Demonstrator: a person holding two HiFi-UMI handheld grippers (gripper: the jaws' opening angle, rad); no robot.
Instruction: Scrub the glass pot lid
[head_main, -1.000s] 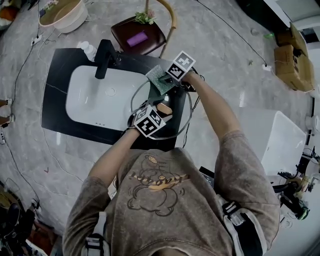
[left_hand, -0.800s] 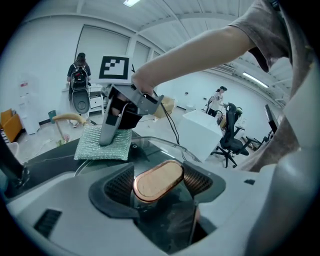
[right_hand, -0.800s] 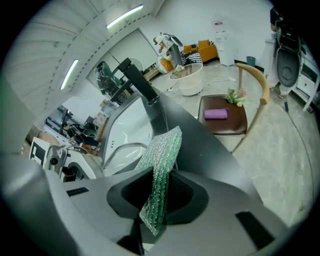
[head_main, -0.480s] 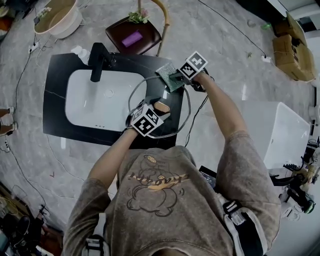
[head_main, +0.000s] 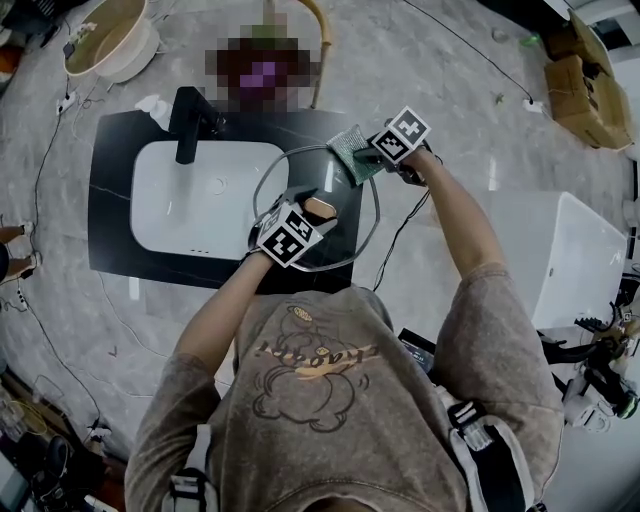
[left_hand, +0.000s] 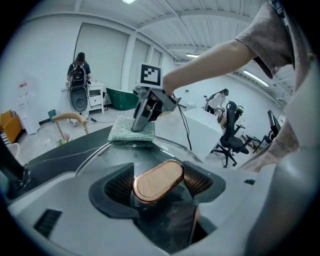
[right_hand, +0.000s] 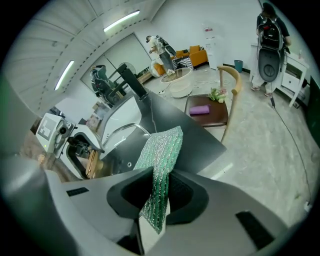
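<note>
Midway through scrubbing, it appears: the left gripper (left_hand: 159, 186) is clamped on the knob (head_main: 320, 207) of the glass lid (head_main: 345, 232), which lies over the counter (head_main: 115, 240) just right of the sink (head_main: 190, 195). The right gripper (right_hand: 160, 192) pinches a green pad (right_hand: 162, 147) set on the lid's far rim. The next move likely calls for sweeping the pad nearward across the glass, with the knob gripped firmly.

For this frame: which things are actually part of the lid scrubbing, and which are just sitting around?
In the job:
glass pot lid, its knob clamped in the left tongs
green scrub pad, gripped in the right tongs, at the lid's far rim

Lying about:
sink, faucet, chair, beige tub, cardboard box
</note>
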